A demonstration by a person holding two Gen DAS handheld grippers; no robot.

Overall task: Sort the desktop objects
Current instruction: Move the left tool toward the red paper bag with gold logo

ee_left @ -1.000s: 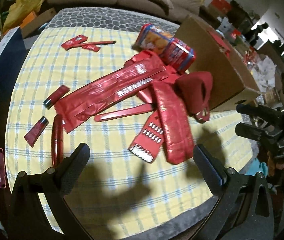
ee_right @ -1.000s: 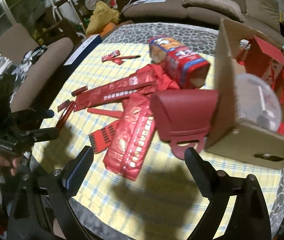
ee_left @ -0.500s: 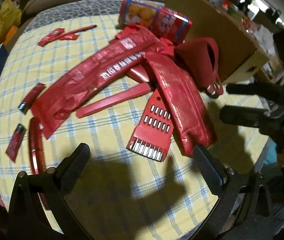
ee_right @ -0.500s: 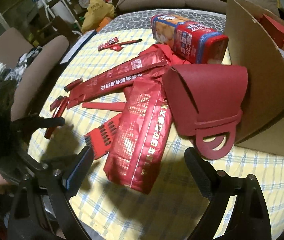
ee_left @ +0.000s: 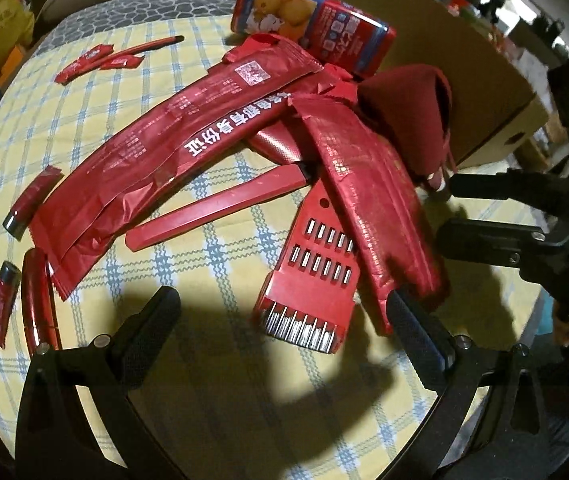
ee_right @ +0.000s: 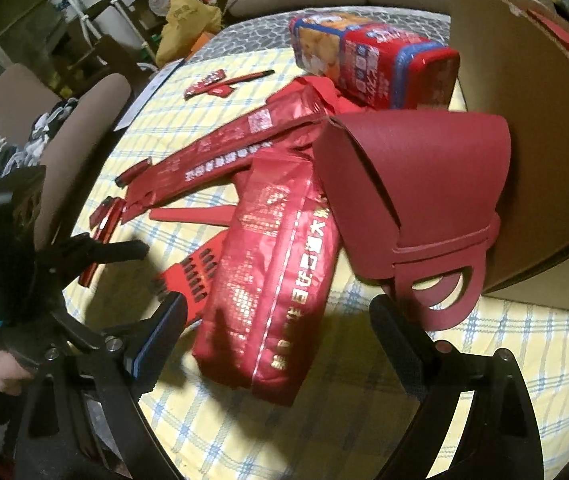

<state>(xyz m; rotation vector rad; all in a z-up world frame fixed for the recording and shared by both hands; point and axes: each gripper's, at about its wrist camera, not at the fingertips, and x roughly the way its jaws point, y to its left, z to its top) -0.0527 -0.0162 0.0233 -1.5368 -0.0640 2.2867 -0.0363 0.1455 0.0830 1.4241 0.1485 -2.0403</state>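
Observation:
A heap of red items lies on the yellow checked table [ee_left: 220, 400]. My left gripper [ee_left: 280, 316] is open, its jaws on either side of a red slotted grater [ee_left: 312, 272] with a long handle [ee_left: 212, 216]. My right gripper [ee_right: 280, 320] is open around the near end of a fat red foil pack [ee_right: 280, 264]. A long flat red wrapper [ee_left: 172, 148] crosses the heap. A dark red felt bag [ee_right: 412, 184] leans on the cardboard box [ee_right: 524, 120]. The right gripper also shows at the right of the left wrist view [ee_left: 448, 208].
A red biscuit tin [ee_left: 312, 24] lies behind the heap. Small red sachets [ee_left: 84, 64] and a red pen [ee_left: 152, 46] lie at the far left. A red lipstick [ee_left: 32, 202], a sachet [ee_left: 0, 304] and a red tube [ee_left: 38, 304] lie left. A sofa stands behind.
Both grippers have moved forward and down toward the heap. The left has closed in on the grater, the right on the foil pack. Both jaws stay open.

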